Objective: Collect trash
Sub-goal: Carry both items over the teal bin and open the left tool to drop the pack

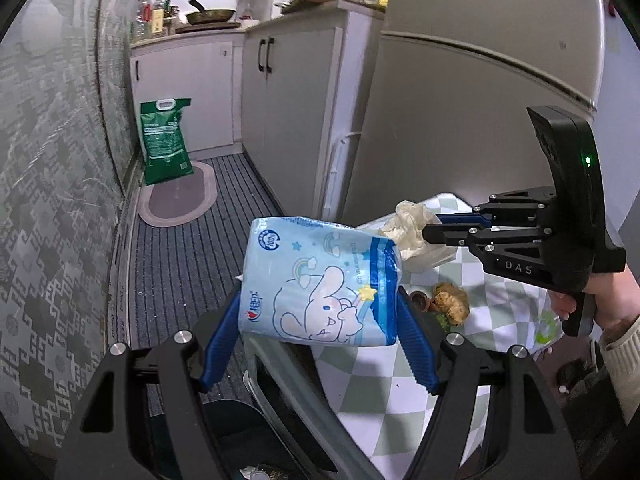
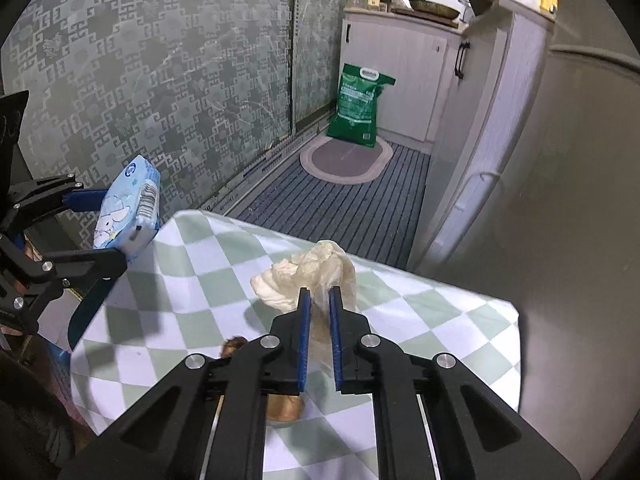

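My left gripper [image 1: 318, 308] is shut on a light blue tissue pack [image 1: 320, 280] with a cartoon dog and holds it in the air by the table's edge; the pack also shows in the right wrist view [image 2: 128, 208]. My right gripper [image 2: 319, 292] is shut on a crumpled cream tissue wad [image 2: 308, 276] and holds it above the checked tablecloth [image 2: 208, 272]. In the left wrist view the wad [image 1: 408, 224] hangs from the right gripper [image 1: 430, 232]. Brown food scraps [image 1: 452, 302] lie on the cloth below it.
A grey fridge [image 1: 480, 80] stands right behind the table. White cabinets [image 1: 288, 92], a green rice bag [image 1: 164, 140] and an oval mat [image 1: 180, 196] are on the striped floor beyond. A patterned wall [image 2: 140, 80] runs along the left.
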A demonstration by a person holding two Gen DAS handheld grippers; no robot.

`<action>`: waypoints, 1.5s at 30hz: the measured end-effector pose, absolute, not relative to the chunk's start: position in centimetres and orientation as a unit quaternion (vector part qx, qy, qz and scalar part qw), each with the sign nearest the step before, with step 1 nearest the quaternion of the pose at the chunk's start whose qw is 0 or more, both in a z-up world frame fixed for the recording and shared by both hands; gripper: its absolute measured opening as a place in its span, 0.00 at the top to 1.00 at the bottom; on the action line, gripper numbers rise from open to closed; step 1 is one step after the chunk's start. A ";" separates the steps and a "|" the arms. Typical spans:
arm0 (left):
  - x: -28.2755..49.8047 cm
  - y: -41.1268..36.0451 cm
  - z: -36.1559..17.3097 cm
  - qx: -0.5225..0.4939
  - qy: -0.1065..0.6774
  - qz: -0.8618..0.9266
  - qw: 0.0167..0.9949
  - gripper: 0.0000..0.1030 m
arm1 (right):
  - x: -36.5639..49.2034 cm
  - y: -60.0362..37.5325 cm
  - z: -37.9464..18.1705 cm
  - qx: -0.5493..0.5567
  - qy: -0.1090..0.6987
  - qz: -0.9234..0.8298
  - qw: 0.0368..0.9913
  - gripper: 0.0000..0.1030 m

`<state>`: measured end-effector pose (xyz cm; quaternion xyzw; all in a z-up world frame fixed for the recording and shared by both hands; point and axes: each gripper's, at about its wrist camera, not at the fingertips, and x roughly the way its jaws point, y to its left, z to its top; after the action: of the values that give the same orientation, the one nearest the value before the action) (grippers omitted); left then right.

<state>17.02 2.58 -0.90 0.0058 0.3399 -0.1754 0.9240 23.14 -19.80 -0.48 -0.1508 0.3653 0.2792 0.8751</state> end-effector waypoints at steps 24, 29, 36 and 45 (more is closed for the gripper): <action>9.0 12.9 -4.0 -0.041 0.373 -0.056 0.925 0.28 | 16.0 -8.8 5.2 -0.126 0.314 0.396 0.854 0.91; 7.3 15.0 -7.2 -0.051 0.400 -0.034 0.914 0.28 | 14.4 -5.6 4.0 -0.144 0.327 0.415 0.837 0.91; 5.8 17.9 -11.7 -0.069 0.446 -0.018 0.892 0.28 | 12.9 -2.1 2.0 -0.172 0.345 0.427 0.818 0.91; 5.7 19.3 -15.6 -0.084 0.502 -0.023 0.861 0.28 | 12.1 1.0 0.1 -0.177 0.373 0.440 0.797 0.91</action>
<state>5.69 19.27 -15.58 -0.0839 0.5016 -0.0228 0.8607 12.06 0.98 0.09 -0.1772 0.3729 0.4401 0.7974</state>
